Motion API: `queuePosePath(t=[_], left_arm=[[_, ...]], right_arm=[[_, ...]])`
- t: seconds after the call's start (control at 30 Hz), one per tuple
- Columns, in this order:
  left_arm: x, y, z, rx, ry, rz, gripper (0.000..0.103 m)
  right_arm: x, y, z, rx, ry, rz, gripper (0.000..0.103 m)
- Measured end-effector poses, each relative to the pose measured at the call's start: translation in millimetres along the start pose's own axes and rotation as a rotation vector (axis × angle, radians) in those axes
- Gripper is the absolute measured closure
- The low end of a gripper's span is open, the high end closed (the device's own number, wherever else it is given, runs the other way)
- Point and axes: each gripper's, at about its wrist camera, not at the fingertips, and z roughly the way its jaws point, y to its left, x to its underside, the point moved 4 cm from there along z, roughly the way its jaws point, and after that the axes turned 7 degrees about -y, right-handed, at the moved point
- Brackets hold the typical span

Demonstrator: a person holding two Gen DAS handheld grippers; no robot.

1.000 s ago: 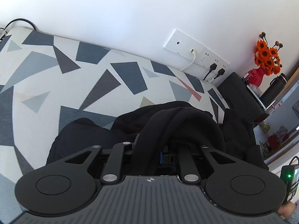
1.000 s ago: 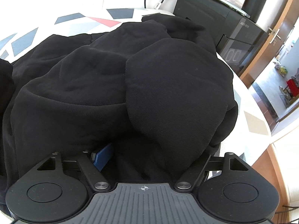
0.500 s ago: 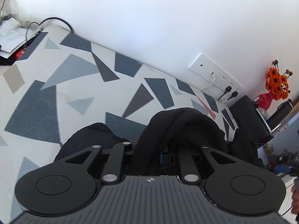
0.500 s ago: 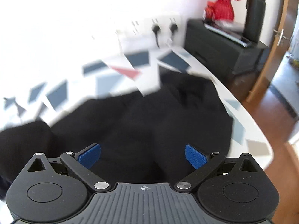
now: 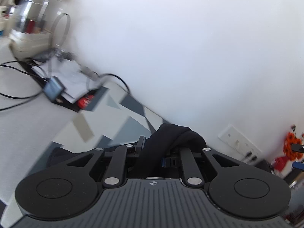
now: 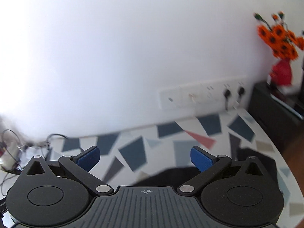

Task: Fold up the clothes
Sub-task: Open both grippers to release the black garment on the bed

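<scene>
The left tongs (image 5: 152,150) are pressed together on a bunched fold of the black garment (image 5: 171,138), which drapes over them and hides the pads. Beyond lie the bench (image 5: 38,125) with its grey triangle-patterned cloth, a blurred clutter of cables (image 5: 17,95) and a shiny container (image 5: 32,24) at its far end.

The right tongs (image 6: 145,158) have just been opening and now stand spread wide, blue pads (image 6: 89,157) bare, nothing between them. Below them the rest of the garment (image 6: 256,157) lies on the patterned bench (image 6: 171,148). A socket strip (image 6: 201,95) sits on the white wall, with orange flowers (image 6: 279,38) in a red vase at the right.
</scene>
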Motion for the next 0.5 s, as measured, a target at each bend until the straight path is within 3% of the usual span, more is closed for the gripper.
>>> queuePosePath(t=[0.07, 0.2, 0.27, 0.33, 0.4, 0.5], left_arm=[[4, 12, -2, -0.051, 0.014, 0.005, 0.087], [25, 24, 6, -0.137, 0.129, 0.022, 0.086], [32, 23, 7, -0.197, 0.157, 0.049, 0.078], [34, 20, 5, -0.287, 0.151, 0.072, 0.054], [32, 21, 0, -0.374, 0.130, 0.082, 0.040], [28, 23, -7, -0.486, 0.109, 0.087, 0.036]], right_arm=[[-11, 3, 11, -0.002, -0.008, -0.013, 0.001], [-14, -19, 47, 0.067, 0.029, -0.017, 0.001], [-7, -40, 72, 0.121, 0.066, -0.014, 0.001], [13, -62, 101, 0.158, 0.146, -0.019, 0.002], [38, -81, 130, 0.180, 0.239, -0.040, 0.002], [81, -92, 166, 0.170, 0.363, -0.115, 0.002]])
